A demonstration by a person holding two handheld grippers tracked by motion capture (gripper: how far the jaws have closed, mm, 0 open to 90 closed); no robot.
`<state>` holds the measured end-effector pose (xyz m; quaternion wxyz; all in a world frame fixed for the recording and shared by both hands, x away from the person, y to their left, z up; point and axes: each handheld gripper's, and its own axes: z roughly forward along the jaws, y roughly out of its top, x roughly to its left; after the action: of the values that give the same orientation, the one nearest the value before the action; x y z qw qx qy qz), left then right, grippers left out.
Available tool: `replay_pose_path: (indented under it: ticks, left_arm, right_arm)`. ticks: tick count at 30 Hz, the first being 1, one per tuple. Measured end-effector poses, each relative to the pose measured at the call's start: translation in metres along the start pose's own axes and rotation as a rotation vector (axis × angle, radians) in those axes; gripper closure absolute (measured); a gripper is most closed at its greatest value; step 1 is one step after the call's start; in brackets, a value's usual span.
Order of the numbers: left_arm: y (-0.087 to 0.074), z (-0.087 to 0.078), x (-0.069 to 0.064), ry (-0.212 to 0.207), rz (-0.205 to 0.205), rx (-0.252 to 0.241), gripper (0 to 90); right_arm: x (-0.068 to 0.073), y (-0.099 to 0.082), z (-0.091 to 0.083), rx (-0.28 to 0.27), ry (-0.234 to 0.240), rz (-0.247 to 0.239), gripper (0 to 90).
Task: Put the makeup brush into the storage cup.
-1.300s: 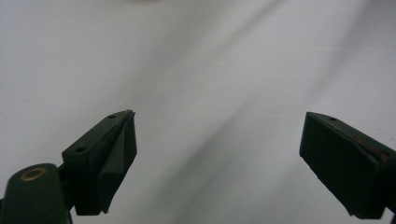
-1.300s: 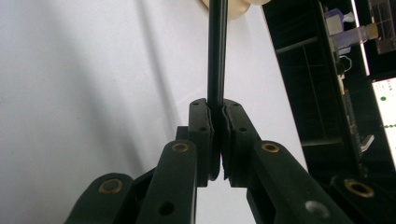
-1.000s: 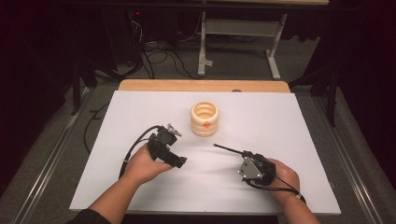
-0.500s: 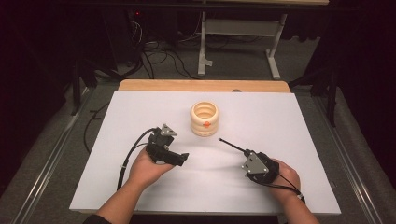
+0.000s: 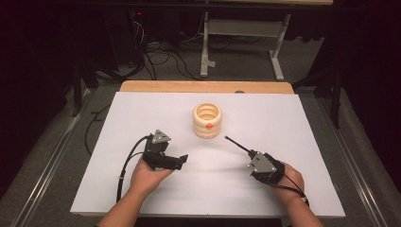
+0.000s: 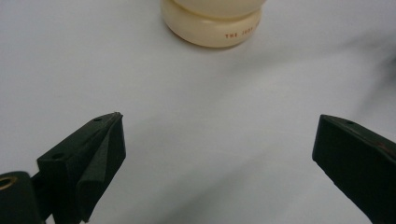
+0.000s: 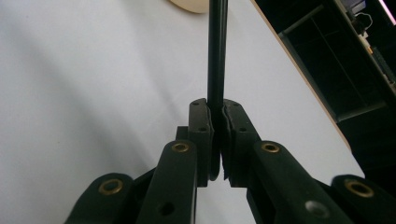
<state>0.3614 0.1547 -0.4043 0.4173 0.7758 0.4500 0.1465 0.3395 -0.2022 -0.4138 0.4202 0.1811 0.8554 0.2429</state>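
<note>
A cream ribbed pot (image 5: 207,120) with an orange dot on its front stands on the white table top (image 5: 293,123), a little behind the middle. Left of it and nearer the person, my left gripper (image 5: 176,158) is held low over the sheet. In the left gripper view its jaws stand wide apart with nothing between them, and the cream pot (image 6: 210,25) lies ahead. My right gripper (image 5: 253,157) is shut on a thin black rod (image 5: 238,146) that points up and left toward the pot. The right gripper view shows both pads (image 7: 201,126) pressing on the black rod (image 7: 217,46).
A wooden strip (image 5: 203,86) borders the table's far edge. Beyond it, cables (image 5: 161,56) lie on the dark floor beside a white metal frame (image 5: 246,33). A black cable (image 5: 125,165) trails from the left gripper toward the front edge.
The left hand has sunk and drawn slightly toward the front edge, its gripper still open. The rod's tip has swung a little away from the person; the right hand has hardly moved.
</note>
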Motion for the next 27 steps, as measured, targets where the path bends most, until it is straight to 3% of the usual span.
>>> replay_pose_path:
  ticks: [5, 9, 23, 27]
  left_arm:
    - [-0.011, -0.003, 0.0, 0.022, 0.0, -0.072, 3.3]
    - [-0.018, -0.002, 0.0, 0.019, -0.015, -0.1, 3.1]
    - [-0.026, -0.001, 0.001, -0.015, -0.003, -0.139, 0.2]
    - [-0.027, -0.002, -0.003, -0.016, 0.015, -0.156, 0.2]
  right_arm:
    - [-0.002, -0.001, 0.0, -0.009, 0.022, 0.048, 86.2]
    - [-0.002, -0.002, 0.001, -0.007, 0.042, 0.081, 86.2]
    - [-0.008, -0.005, 0.001, -0.041, 0.099, 0.221, 86.2]
    - [-0.011, -0.005, 0.0, -0.058, 0.117, 0.295, 86.3]
